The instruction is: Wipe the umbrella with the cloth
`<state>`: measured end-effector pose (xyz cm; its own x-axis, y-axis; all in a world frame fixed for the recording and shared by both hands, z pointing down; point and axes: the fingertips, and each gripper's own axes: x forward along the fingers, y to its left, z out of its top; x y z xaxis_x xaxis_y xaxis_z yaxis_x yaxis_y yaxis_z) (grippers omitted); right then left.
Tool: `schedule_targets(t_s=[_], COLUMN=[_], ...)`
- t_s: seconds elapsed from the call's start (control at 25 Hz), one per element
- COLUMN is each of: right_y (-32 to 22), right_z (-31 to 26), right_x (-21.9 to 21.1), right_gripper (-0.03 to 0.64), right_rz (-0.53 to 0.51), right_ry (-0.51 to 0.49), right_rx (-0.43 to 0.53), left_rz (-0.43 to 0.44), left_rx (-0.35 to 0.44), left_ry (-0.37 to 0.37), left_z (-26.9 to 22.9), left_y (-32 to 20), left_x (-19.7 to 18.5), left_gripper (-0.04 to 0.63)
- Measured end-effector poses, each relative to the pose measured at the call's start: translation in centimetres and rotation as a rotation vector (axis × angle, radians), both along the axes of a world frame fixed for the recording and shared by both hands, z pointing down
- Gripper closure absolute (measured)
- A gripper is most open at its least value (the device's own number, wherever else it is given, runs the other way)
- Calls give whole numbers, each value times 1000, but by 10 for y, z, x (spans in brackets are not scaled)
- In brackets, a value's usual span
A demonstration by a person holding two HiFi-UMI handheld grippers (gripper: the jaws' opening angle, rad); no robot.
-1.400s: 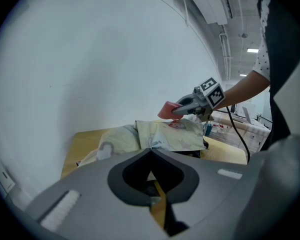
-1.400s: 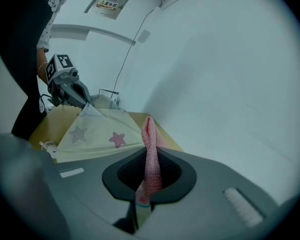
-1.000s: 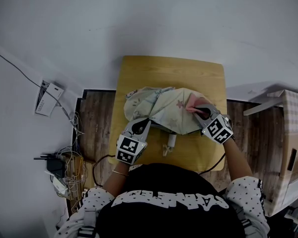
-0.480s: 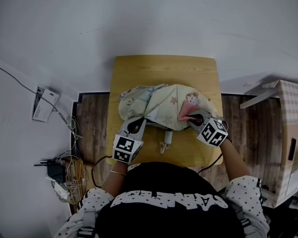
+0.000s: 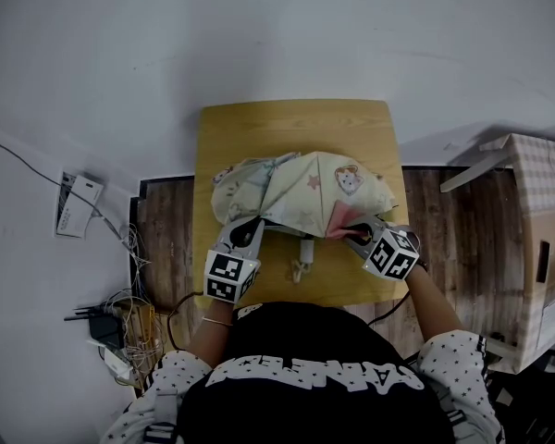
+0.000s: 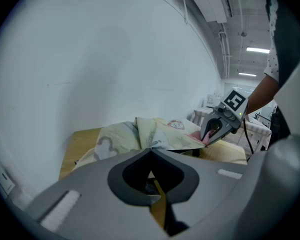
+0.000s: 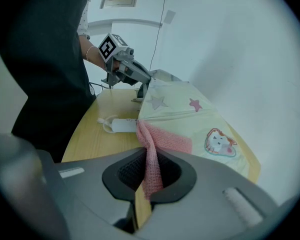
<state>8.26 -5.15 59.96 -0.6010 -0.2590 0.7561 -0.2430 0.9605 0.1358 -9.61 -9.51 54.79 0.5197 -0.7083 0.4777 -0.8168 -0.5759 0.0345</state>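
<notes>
Umbrella [image 5: 301, 185] lies on the table [image 5: 291, 128], centre of the head view, taking up the near half of the top. The canopy is collapsed, not stretched: loose folds and creases, with a hump on the right and a crumpled bunch on the left. The fabric is pale cream-yellow with small pink and grey stars. A cartoon cat face is printed on the right panel, and a grey-outlined figure shows on the left folds.

A white handle [image 5: 304, 252] with a cord loop sticks out from under the near edge, toward the bottom of the frame, flat on the wood between the two grippers.

Left gripper [image 5: 251, 224] is at the canopy's lower left edge. In its own view we see the jaws together, tips right at the fabric rim, and they look pinched on that thin edge. The fabric rises straight from the tips.

Right gripper [image 5: 353, 233] is at the lower right edge of the canopy, with its jaws clamped on the cloth [image 5: 344, 215]. The cloth is a pink knit. A strip hangs down through the jaws, and the rest lies spread flat on the canopy just below the cat print, touching the fabric.

Both grippers point away from us toward the wall, and the umbrella lies between their tips.

Cardboard box [image 5: 536, 239] stands at the right edge, off the table. Cables [image 5: 120, 317] lie tangled on the floor at lower left.
</notes>
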Motion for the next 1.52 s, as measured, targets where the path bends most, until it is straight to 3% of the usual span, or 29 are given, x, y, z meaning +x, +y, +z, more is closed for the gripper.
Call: schedule_targets(t_s=[0.32, 0.48, 0.76, 0.88, 1.0, 1.12, 1.24, 1.4, 1.52], right_y=[29, 32, 8, -5, -6, -2, -2, -8, -13], right_z=[2, -10, -59, -67, -67, -66, -68, -78, -91], right_x=[-3, -3, 5, 16, 20, 23, 30, 50, 73], right_gripper=[584, 584, 584, 584, 584, 584, 584, 584, 584], right_rz=[-37, -21, 132, 213, 232, 235, 254, 338, 449], right_ry=[-6, -58, -269, -308, -319, -331, -350, -397, -454], right_rx=[-38, -30, 25, 44, 44, 39, 46, 64, 89], left_rz=[-20, -19, -19, -17, -29, -25, 56, 154, 225], left_rx=[-7, -1, 20, 16, 10, 108, 222, 259, 288], left_ry=[8, 3, 1, -1, -8, -59, -108, -71, -110], left_z=[3, 2, -13, -21, -28, -52, -80, -94, -101], left_y=[1, 1, 6, 13, 21, 30, 38, 33, 25], left_x=[2, 6, 13, 16, 18, 25, 50, 99, 132], left_gripper=[594, 594, 592, 592, 527, 512, 509, 503, 492])
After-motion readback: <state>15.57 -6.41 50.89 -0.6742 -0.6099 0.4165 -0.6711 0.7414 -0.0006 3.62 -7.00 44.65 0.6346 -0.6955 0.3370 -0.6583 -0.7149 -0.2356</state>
